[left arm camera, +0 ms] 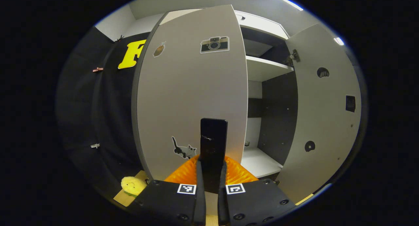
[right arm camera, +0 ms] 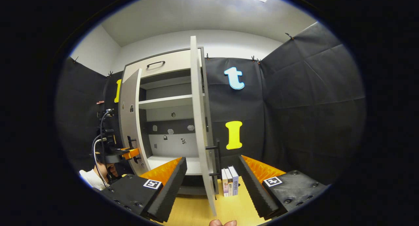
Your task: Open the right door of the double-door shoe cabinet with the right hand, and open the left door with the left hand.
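Grey laminate of the left door [left arm camera: 191,88] takes up the middle of the left gripper view, swung partly outward, with 3 stickers on its face: a small brown one, a camera and a cat. At the far left, low down, a yellow plush toy [left arm camera: 132,185] sits on the wooden surface. The left gripper [left arm camera: 211,183] has its 2 fingers pressed onto the black door handle [left arm camera: 213,144], which stands upright between them. Right of the door, the shoe cabinet [left arm camera: 265,67] shows white shelves and a dark inner wall. Farther right, the right door [left arm camera: 322,111] hangs wide open, its inner face toward the camera, with hinge cut-outs on it.

In the right gripper view, a sleeve and hand hold the left gripper [right arm camera: 129,153] at the left door [right arm camera: 129,121], at the far left. Small stickers dot the cabinet's back panel; too small to make out. The right gripper [right arm camera: 212,183] is spread wide, touching nothing. Between its fingers the right door [right arm camera: 199,121] is seen edge-on, blocking part of the interior, its dark handle [right arm camera: 216,160] jutting rightward. Just beside it, 3 books [right arm camera: 230,181] stand upright on the wooden floor. A fingertip is cut off at the bottom edge.
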Tool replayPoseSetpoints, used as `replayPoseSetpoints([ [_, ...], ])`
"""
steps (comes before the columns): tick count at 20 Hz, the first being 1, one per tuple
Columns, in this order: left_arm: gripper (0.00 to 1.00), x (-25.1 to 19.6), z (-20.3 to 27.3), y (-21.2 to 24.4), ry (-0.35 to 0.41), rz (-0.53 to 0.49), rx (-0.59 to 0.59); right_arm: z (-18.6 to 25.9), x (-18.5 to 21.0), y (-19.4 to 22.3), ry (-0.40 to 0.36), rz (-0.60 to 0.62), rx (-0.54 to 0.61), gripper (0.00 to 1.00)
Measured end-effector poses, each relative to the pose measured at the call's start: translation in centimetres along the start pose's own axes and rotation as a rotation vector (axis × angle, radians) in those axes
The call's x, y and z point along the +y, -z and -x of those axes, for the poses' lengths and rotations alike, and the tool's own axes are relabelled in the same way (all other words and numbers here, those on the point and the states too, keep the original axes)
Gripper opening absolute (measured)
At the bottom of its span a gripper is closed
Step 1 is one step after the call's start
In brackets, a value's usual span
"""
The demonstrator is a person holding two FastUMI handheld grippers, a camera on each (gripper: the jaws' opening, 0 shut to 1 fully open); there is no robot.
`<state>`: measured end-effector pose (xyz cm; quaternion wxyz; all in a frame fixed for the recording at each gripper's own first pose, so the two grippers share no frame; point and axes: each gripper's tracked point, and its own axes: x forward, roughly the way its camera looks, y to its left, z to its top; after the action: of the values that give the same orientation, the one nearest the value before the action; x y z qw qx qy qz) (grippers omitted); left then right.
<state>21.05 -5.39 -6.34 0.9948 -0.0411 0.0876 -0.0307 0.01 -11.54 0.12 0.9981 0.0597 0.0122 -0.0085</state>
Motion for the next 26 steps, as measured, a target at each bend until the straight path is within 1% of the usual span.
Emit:
replayPoseSetpoints([
  [4, 0.19, 1.7, 3.1, 0.4, 0.007, 0.004, 0.003, 0.5, 2.4, 0.3, -0.023, 0.019, -0.007, 0.97],
  [8, 0.18, 3.9, 5.1, 0.4, 0.005, 0.013, 0.002, 0.6, 4.3, 0.5, -0.043, 0.017, -0.001, 0.96],
  [9, 0.15, 4.3, 5.5, 0.5, 0.01, 0.017, 0.003, 0.6, 4.7, 0.6, -0.048, 0.013, 0.002, 0.96],
  [10, 0.21, 4.9, 6.1, 0.6, 0.012, 0.017, 0.007, 0.5, 5.1, 0.6, -0.056, 0.008, 0.005, 0.97],
  [11, 0.18, 5.4, 6.4, 0.5, 0.009, 0.018, 0.006, 0.6, 5.7, 0.7, -0.063, 0.002, 0.007, 0.96],
  [12, 0.15, 5.9, 6.7, 0.5, 0.005, 0.021, 0.005, 0.6, 6.2, 0.7, -0.072, -0.002, 0.009, 0.97],
  [13, 0.18, 6.3, 7.0, 0.4, 0.005, 0.026, 0.002, 0.5, 6.7, 0.7, -0.079, -0.003, 0.01, 0.97],
  [16, 0.18, 6.9, 7.4, 0.3, 0.022, 0.04, -0.005, 0.6, 7.9, 0.9, -0.098, 0.007, 0.015, 0.96],
  [19, 0.18, 7.9, 8.0, 0.5, -0.001, 0.033, 0.0, 1.0, 8.7, 1.0, -0.11, 0.017, 0.017, 0.97],
  [22, 0.17, 8.7, 8.4, 0.4, -0.014, 0.042, -0.007, 1.2, 8.6, 1.0, -0.107, 0.017, 0.016, 0.97],
  [26, 0.17, 9.0, 8.6, 0.4, 0.009, 0.045, -0.001, 1.2, 9.4, 1.4, -0.123, 0.014, 0.026, 0.97],
])
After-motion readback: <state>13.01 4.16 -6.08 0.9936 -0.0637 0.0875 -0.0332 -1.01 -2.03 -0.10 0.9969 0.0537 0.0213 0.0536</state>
